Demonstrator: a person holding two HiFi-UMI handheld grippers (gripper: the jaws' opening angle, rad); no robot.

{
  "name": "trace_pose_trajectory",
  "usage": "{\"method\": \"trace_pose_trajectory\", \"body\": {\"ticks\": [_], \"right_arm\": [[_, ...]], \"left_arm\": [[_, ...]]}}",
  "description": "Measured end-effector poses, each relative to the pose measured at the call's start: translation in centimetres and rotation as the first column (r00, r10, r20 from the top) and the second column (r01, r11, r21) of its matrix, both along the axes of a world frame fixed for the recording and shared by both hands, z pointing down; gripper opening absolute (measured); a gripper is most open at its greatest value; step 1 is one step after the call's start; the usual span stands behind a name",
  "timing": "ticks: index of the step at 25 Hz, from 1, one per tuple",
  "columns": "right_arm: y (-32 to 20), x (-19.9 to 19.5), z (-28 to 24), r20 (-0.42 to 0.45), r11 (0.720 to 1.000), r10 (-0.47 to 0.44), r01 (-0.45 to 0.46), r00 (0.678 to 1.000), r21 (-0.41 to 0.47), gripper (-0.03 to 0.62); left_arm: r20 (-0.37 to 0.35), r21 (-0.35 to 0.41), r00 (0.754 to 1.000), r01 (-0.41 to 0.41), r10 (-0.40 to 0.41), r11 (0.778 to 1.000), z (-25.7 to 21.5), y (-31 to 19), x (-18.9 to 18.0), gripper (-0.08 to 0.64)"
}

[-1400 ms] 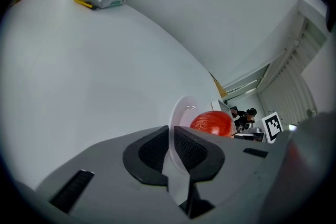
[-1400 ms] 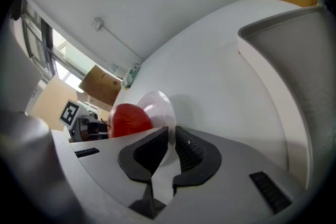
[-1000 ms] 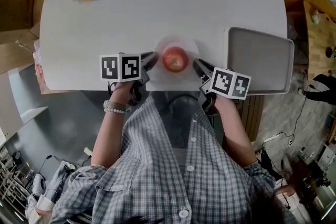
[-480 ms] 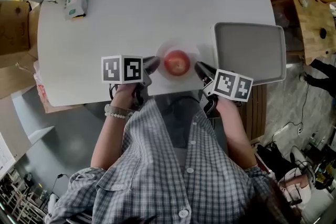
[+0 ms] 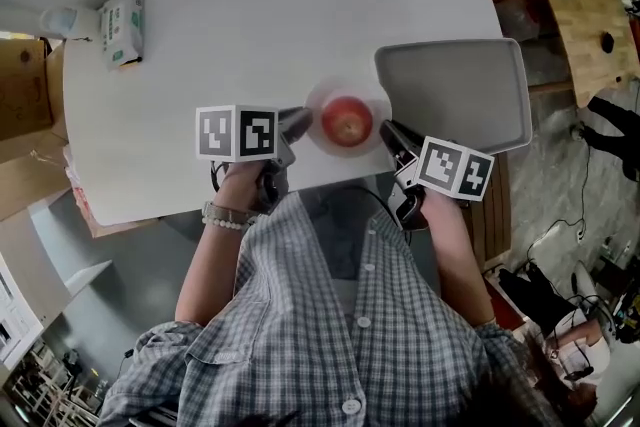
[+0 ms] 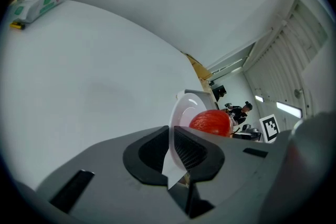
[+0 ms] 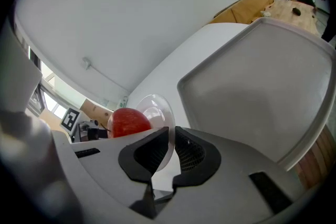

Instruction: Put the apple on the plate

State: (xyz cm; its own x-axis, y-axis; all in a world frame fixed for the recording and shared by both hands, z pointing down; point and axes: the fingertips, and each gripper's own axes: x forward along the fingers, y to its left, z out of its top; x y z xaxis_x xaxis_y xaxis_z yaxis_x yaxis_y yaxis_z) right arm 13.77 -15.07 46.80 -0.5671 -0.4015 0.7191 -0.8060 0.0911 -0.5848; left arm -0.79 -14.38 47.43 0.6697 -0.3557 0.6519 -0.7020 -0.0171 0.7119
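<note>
1 apple (image 5: 347,121) sits on 1 clear plate (image 5: 318,107), near table edge; 2 grippers hold it: left gripper (image 5: 297,123) & right gripper (image 5: 392,134) each clamp the rim, opposite sides. Also 1 grey tray (image 5: 460,95) just right of plate, 1 wipes pack (image 5: 122,23) at far-left corner. Surface: 1 white table (image 5: 250,25); rm has wood furniture (image 5: 580,5) at right, cardboard (image 5: 25,85) at left.

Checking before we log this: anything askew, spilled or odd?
Nothing spilled or damaged. The apple sits on the plate, its rim pinched by the left gripper and right gripper. Only oddity: the tray seems to overhang the edge of the table.
</note>
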Motion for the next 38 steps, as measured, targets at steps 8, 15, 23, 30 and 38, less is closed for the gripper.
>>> {"method": "trace_pose_trajectory", "body": {"ticks": [8, 15, 23, 30, 38], "right_arm": [[-2.3, 5.0, -0.7, -0.009, 0.998, 0.069, -0.069, 0.998, 0.008, 0.049], [-3.6, 8.8, -0.6, -0.041, 0.992, 0.125, -0.125, 0.991, 0.002, 0.049], [-4.3, 12.8, 0.3, -0.082, 0.983, 0.183, -0.184, 0.98, -0.007, 0.049], [-4.0, 14.6, 1.5, -0.103, 0.971, 0.234, -0.237, 0.967, -0.023, 0.05], [-3.9, 16.3, 2.7, -0.151, 0.964, 0.259, -0.266, 0.954, -0.027, 0.051]], "left_arm": [[-0.005, 0.022, 0.997, -0.076, 0.076, 0.997, -1.2, -3.3, 4.9, 0.037], [-0.005, 0.019, 0.987, -0.159, 0.159, 0.987, -1.0, -5.6, 8.9, 0.037], [0.007, 0.004, 0.971, -0.24, 0.24, 0.971, 0.3, -7.1, 13.0, 0.037], [0.021, -0.033, 0.957, -0.287, 0.288, 0.957, 1.5, -7.3, 14.8, 0.037], [0.046, -0.064, 0.94, -0.334, 0.337, 0.94, 2.8, -7.3, 16.5, 0.037]]}}
